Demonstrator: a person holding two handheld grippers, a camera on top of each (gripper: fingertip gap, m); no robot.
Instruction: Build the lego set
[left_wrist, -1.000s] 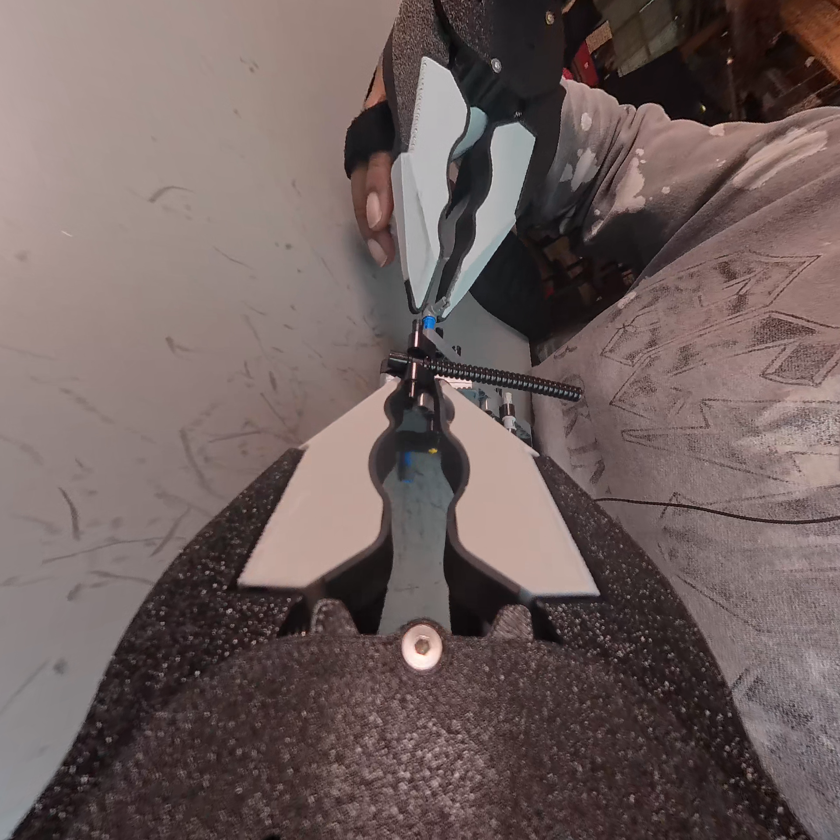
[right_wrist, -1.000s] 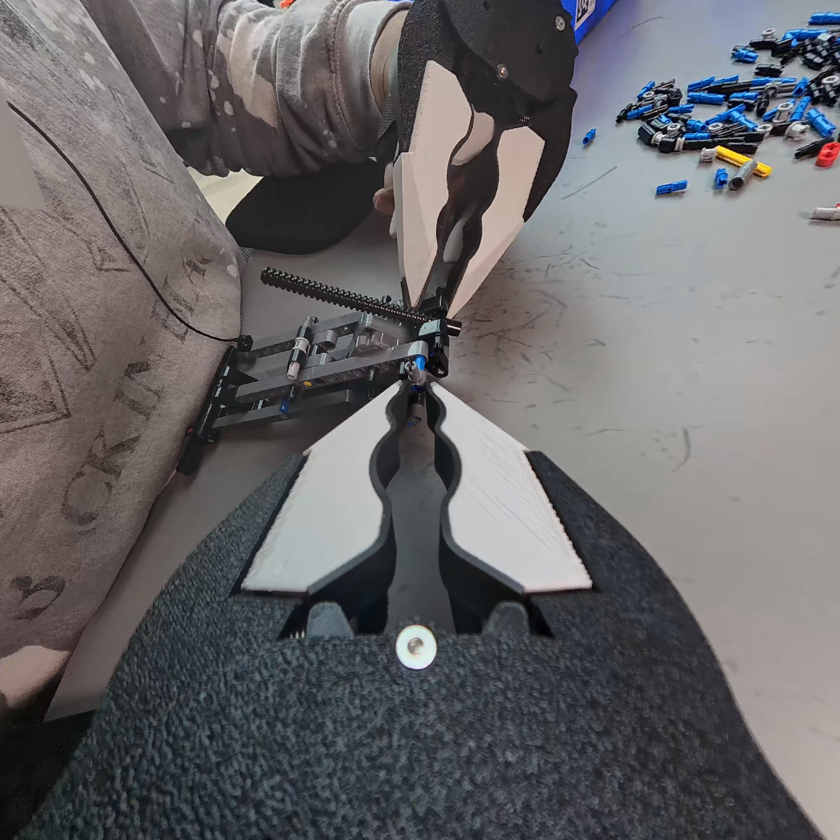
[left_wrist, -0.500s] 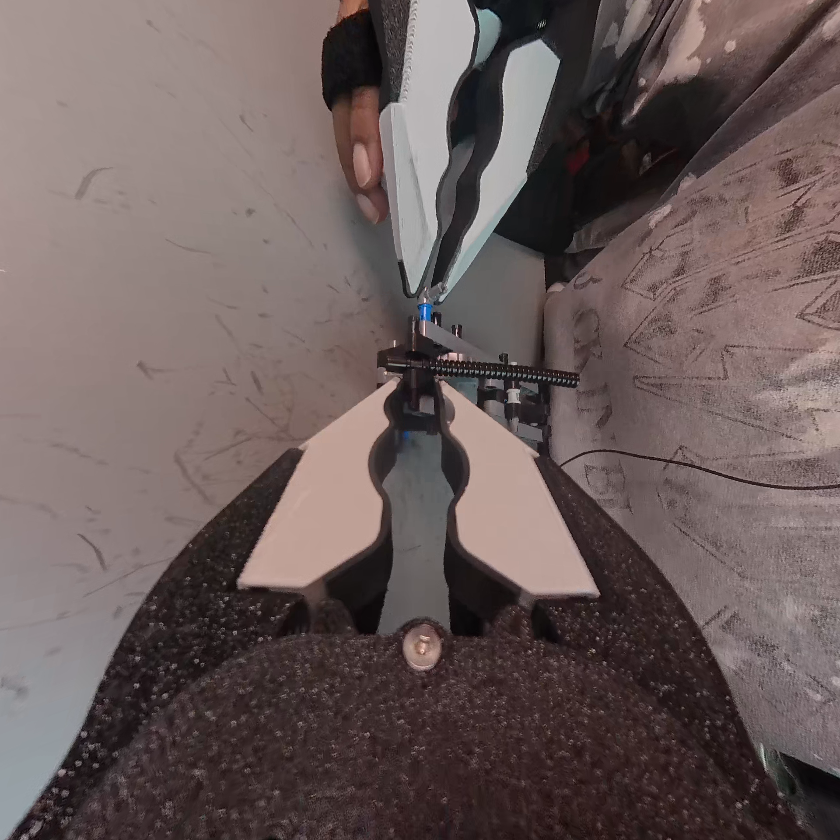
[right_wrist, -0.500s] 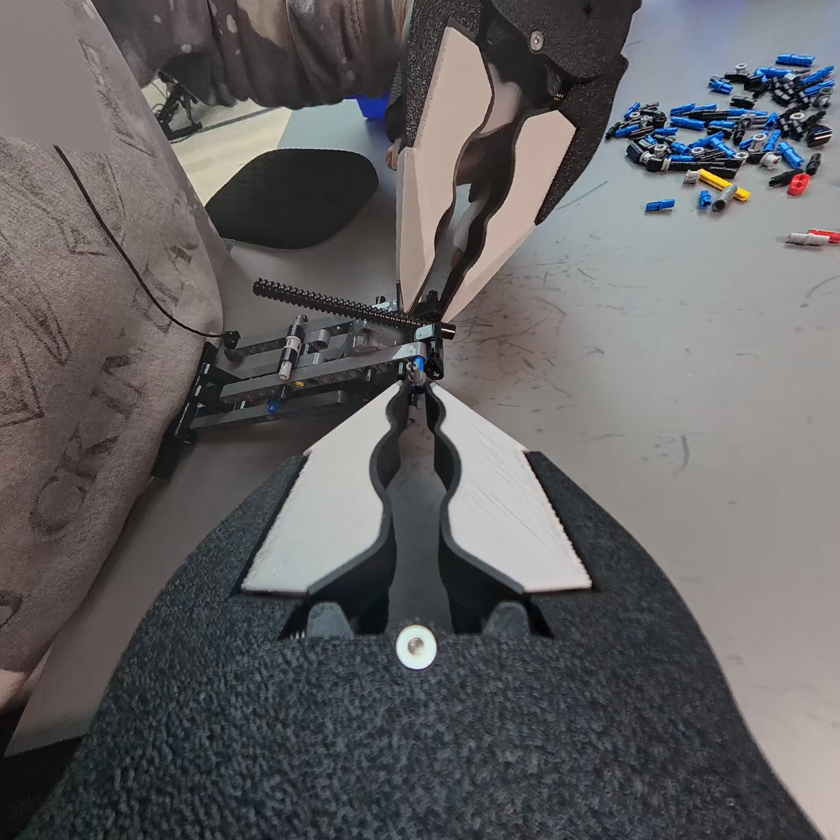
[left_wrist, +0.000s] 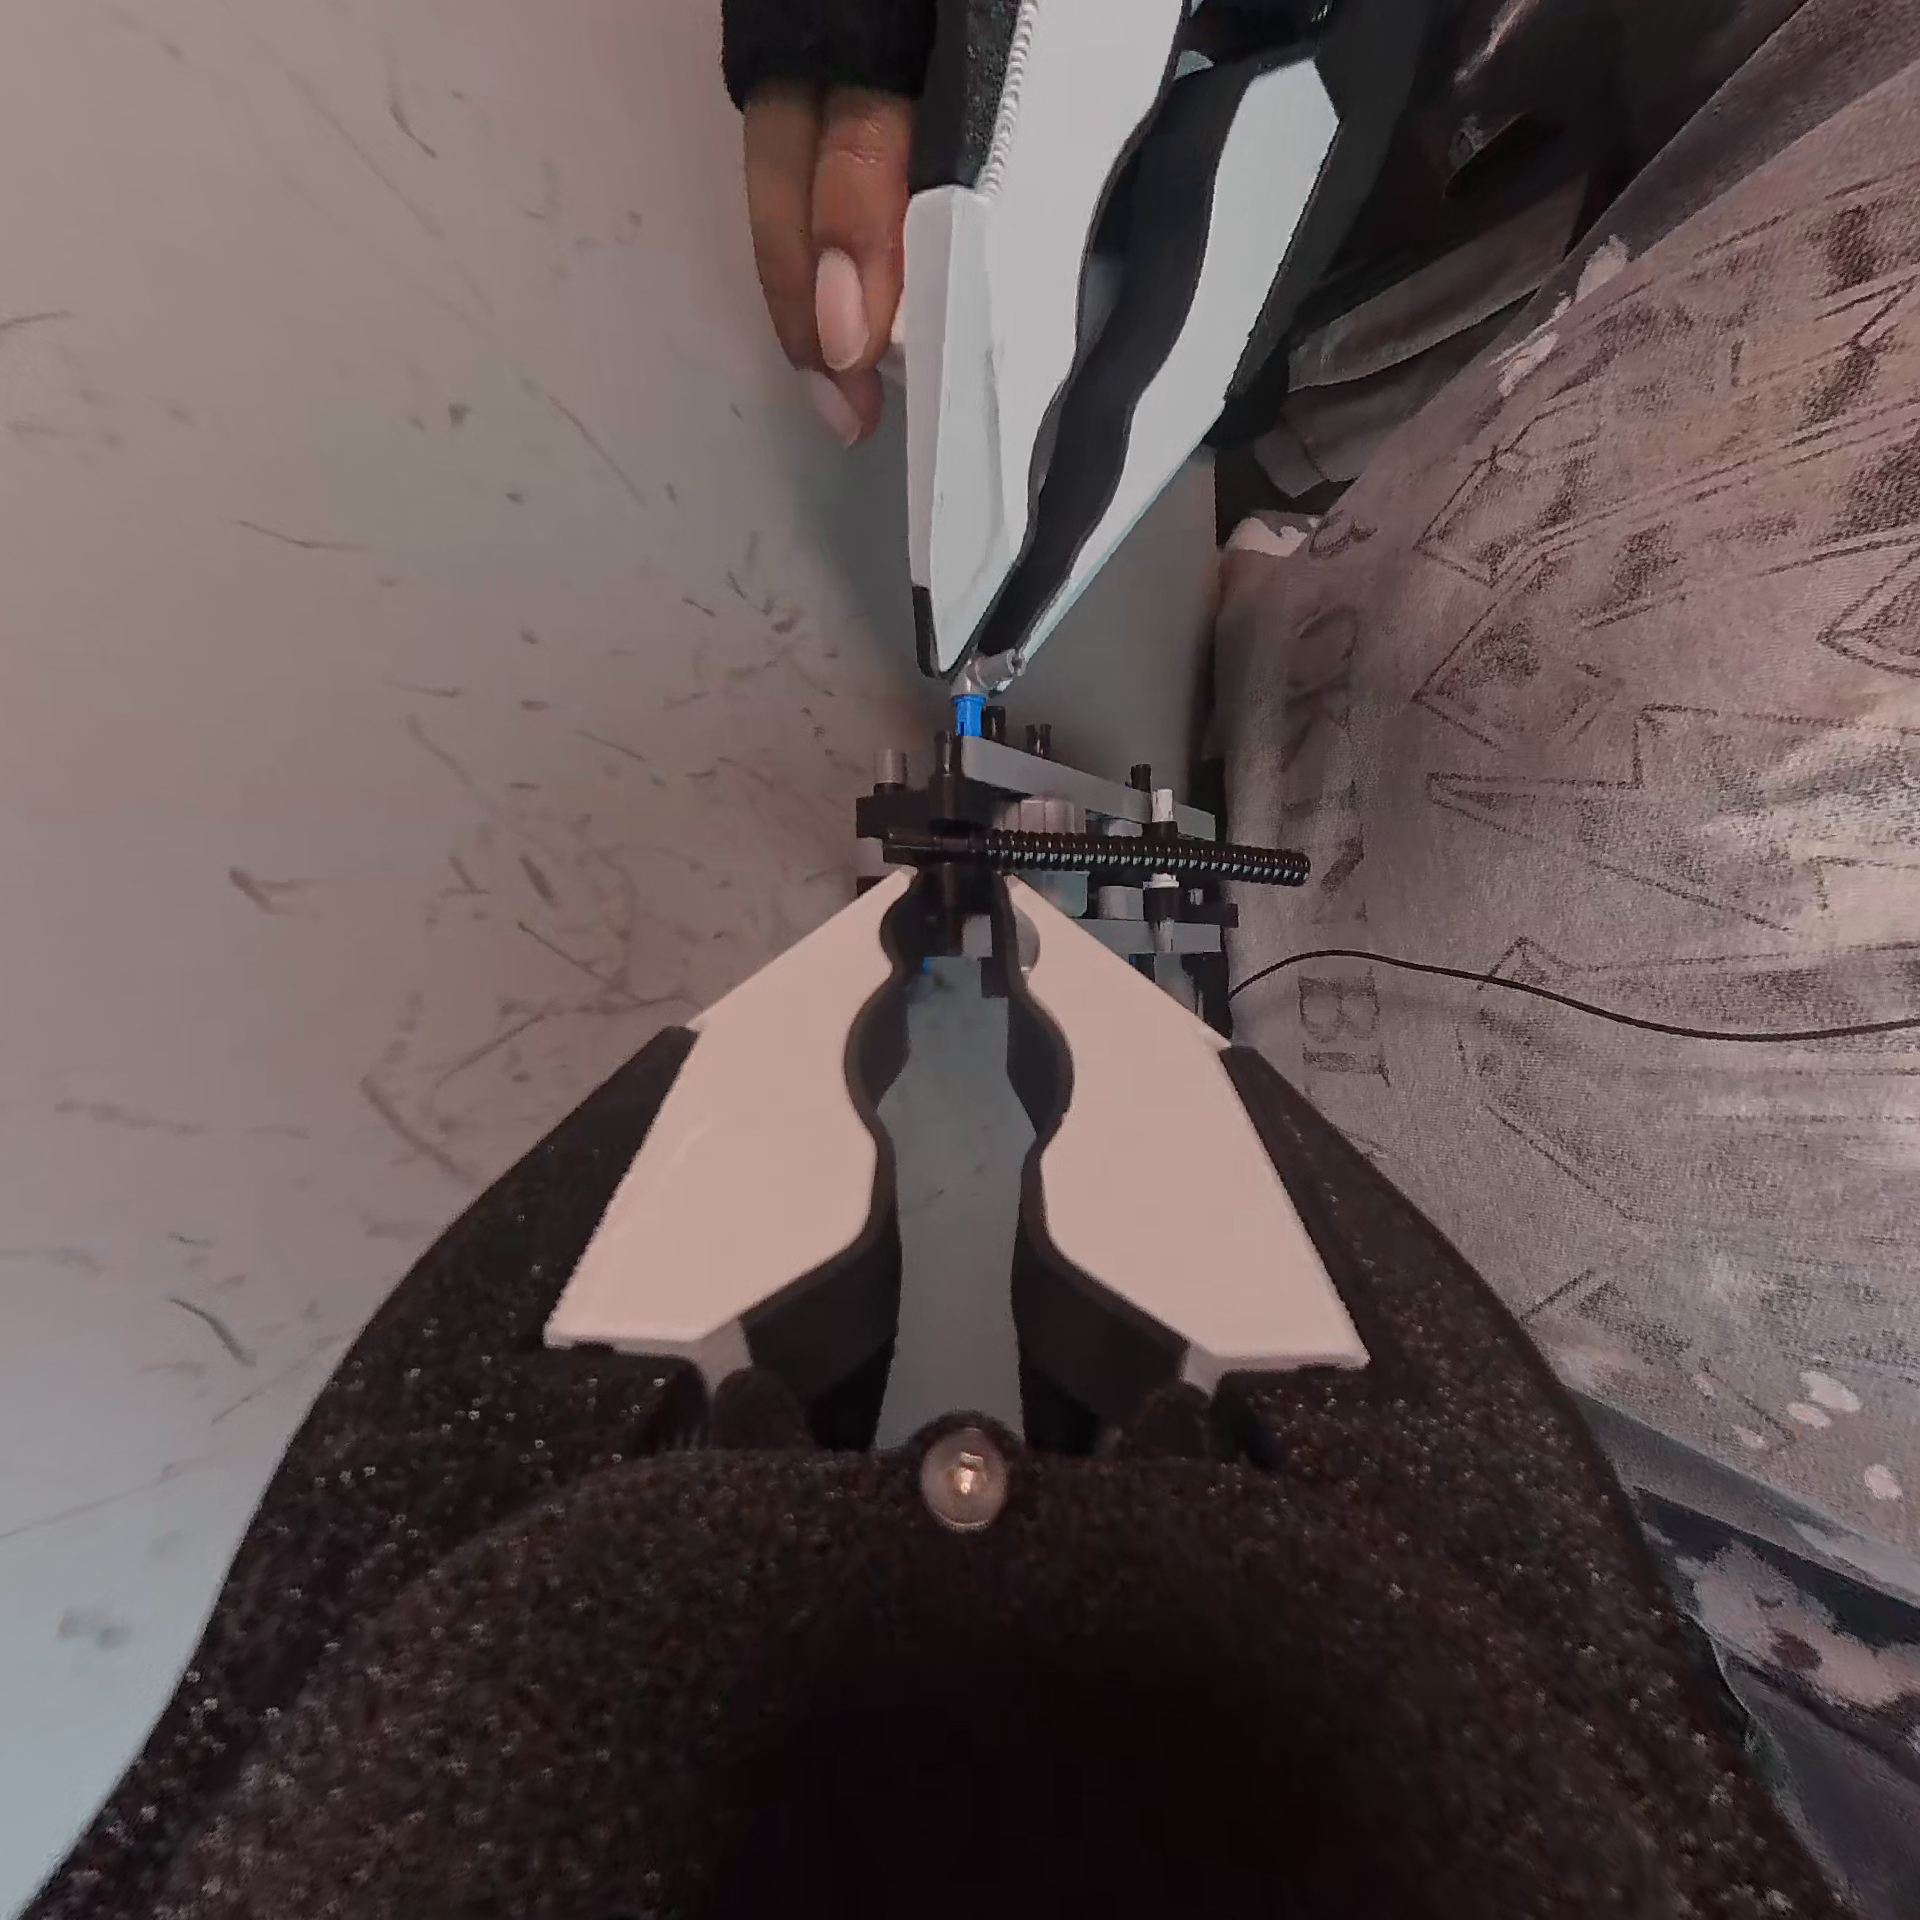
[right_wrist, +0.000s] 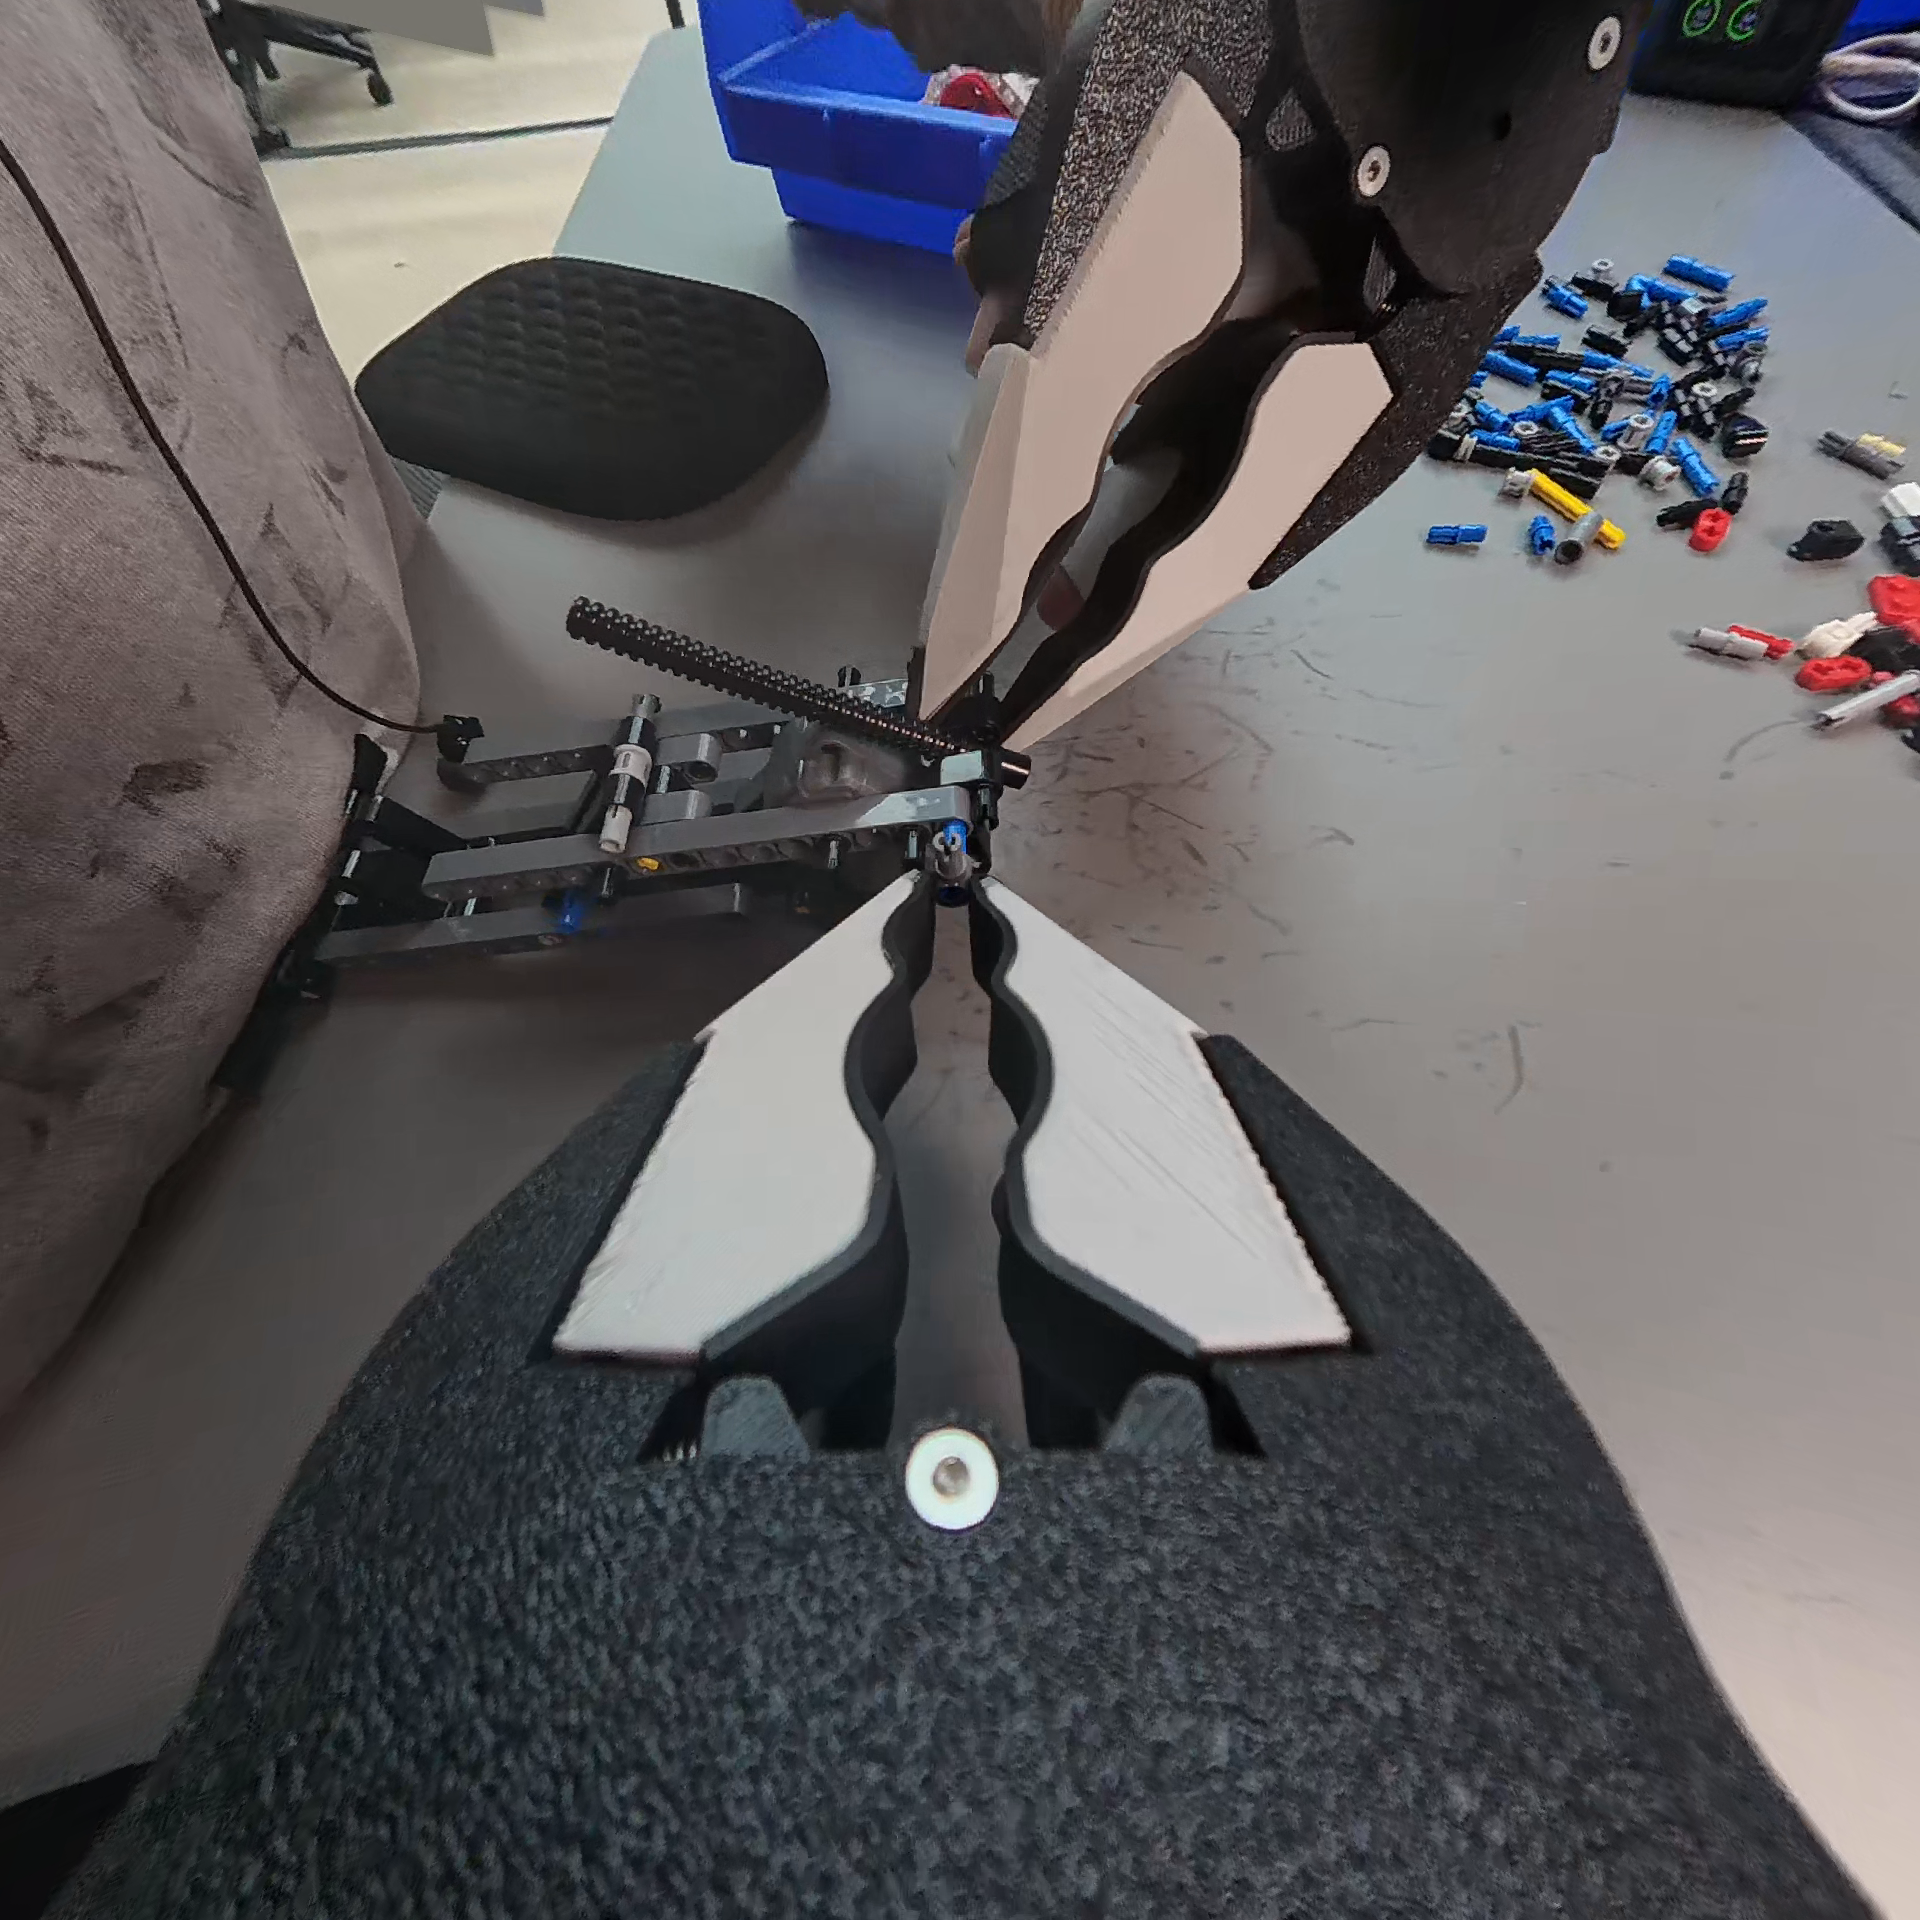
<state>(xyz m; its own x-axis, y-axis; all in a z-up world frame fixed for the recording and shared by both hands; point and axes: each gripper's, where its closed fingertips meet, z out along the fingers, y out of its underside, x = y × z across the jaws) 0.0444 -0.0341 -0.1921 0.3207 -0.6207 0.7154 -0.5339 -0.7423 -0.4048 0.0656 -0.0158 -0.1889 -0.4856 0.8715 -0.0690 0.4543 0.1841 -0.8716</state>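
Right wrist view: blue pin (right_wrist: 951, 864) is being pinched by right gripper (right_wrist: 948, 891).
Lego frame (right_wrist: 665, 821) is being clamped by left gripper (right_wrist: 961, 717); blue bin (right_wrist: 831, 135) at eleven o'clock is holding red pieces.

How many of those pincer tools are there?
2. The left hand-held gripper grips the lego frame's far corner; the right hand-held gripper pinches a blue pin there.

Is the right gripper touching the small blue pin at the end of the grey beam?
Touching. The right wrist view shows the right gripper closed on the blue pin at the grey beam.

One lego assembly (right_wrist: 665, 821), one blue bin (right_wrist: 852, 145), two grippers.
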